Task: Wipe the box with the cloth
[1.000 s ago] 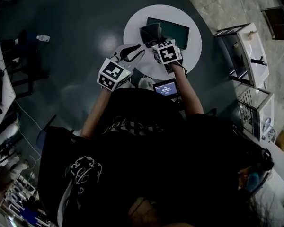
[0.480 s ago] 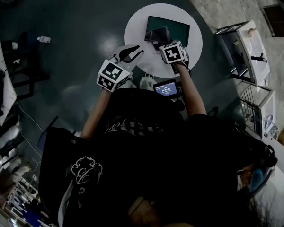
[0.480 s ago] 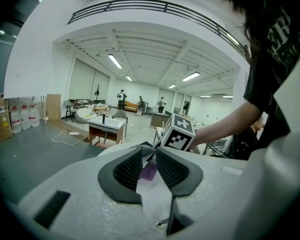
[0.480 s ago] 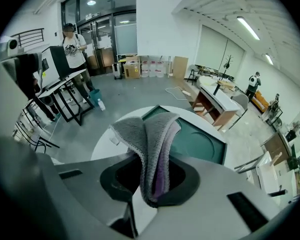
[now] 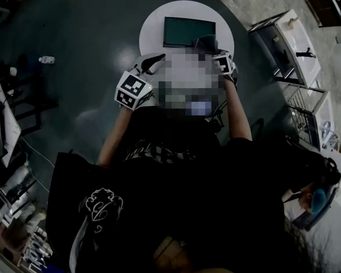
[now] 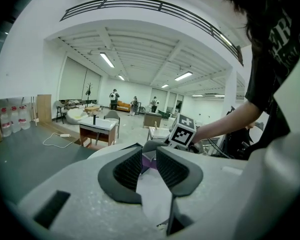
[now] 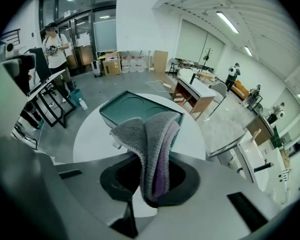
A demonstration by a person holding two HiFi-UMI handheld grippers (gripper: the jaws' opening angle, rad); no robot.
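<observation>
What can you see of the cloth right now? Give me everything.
The cloth is a soft, fuzzy rag, grey outside with a lilac inner face, folded double. The right gripper has its jaws shut on its lower end, so it stands upright out of them, top edge flopping over. Beyond it lies the teal box on the round white table; whether cloth and box touch cannot be told.
</observation>
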